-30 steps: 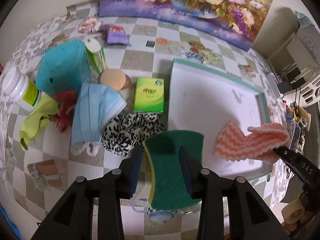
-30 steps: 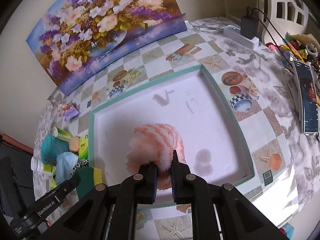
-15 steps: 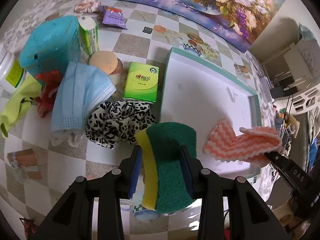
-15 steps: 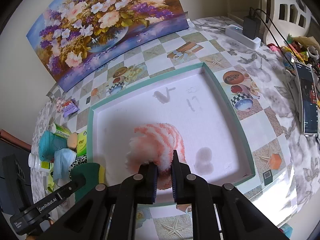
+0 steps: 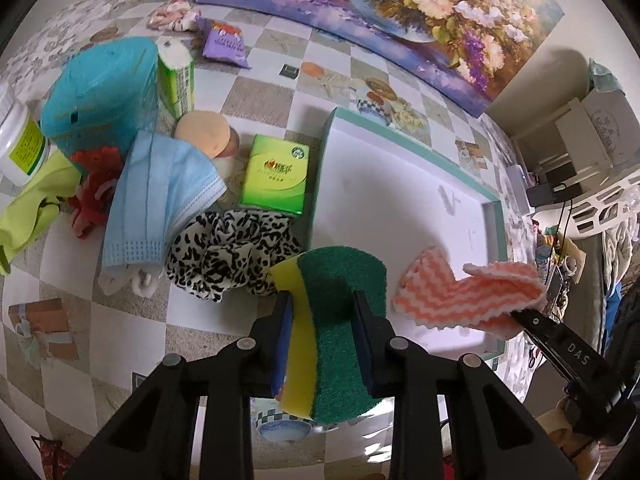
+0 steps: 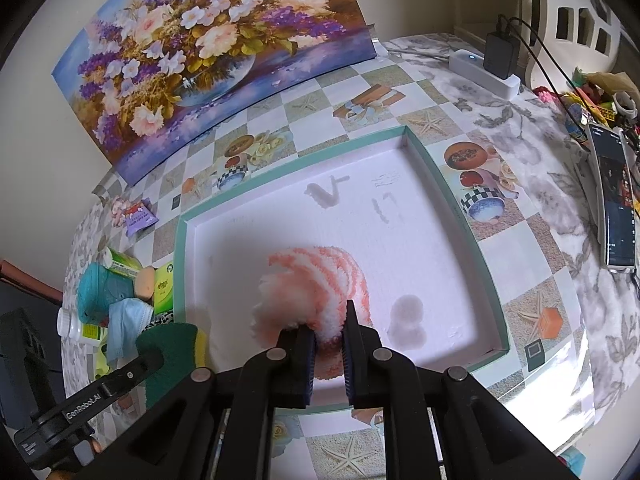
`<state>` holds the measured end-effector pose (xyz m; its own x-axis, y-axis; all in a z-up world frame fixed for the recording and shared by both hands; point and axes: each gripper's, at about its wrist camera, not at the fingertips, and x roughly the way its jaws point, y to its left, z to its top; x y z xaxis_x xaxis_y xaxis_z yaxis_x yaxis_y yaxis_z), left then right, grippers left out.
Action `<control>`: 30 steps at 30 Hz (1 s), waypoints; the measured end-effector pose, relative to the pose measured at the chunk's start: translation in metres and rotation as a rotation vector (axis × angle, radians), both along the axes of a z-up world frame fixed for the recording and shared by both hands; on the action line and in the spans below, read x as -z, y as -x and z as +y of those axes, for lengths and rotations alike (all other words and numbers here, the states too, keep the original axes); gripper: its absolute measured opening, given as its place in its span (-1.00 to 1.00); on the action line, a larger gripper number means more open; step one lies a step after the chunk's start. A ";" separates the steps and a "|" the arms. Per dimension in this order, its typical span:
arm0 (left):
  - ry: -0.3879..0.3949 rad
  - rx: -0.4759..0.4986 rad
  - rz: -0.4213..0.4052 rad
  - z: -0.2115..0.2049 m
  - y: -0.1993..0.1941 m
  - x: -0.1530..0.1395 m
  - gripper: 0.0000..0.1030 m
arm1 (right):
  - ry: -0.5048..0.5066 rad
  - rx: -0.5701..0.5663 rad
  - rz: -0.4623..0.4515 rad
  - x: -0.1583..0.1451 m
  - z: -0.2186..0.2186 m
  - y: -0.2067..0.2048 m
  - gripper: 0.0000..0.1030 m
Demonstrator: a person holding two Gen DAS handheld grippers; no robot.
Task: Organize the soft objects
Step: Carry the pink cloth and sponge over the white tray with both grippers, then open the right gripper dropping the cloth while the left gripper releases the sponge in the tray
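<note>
My left gripper (image 5: 322, 300) is squeezing a green and yellow sponge (image 5: 340, 276); its jaws are closing and the pads press on both sides of it. The sponge hangs over the near left corner of the white tray with a teal rim (image 5: 400, 132). My right gripper (image 6: 329, 320) is shut on a pink and white striped cloth (image 6: 316, 276), which droops onto the tray floor (image 6: 420, 264). In the left wrist view that cloth (image 5: 452, 300) hangs from the right gripper's tip (image 5: 520, 316). In the right wrist view the left gripper (image 6: 152, 360) and sponge (image 6: 168, 344) sit beside the tray's left rim.
Left of the tray lie a leopard scrunchie (image 5: 232, 248), a blue face mask (image 5: 160, 192), a green tissue pack (image 5: 276, 176), a teal roll (image 5: 100, 88), a beige puff (image 5: 204, 134) and a white bottle (image 5: 16, 140). A flower painting (image 6: 208, 52) stands behind. A phone (image 6: 616, 208) lies at the right.
The left gripper's jaws have drawn closer and pinch the sponge narrower. The left view has tilted slightly. The right gripper and its cloth have not moved.
</note>
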<state>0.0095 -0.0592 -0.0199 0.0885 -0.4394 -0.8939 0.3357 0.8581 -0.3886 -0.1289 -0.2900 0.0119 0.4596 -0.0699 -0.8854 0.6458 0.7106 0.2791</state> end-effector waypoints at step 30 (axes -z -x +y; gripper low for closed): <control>0.080 0.098 -0.109 -0.080 -0.022 0.002 -0.34 | 0.153 0.111 0.050 -0.003 -0.043 0.004 -0.54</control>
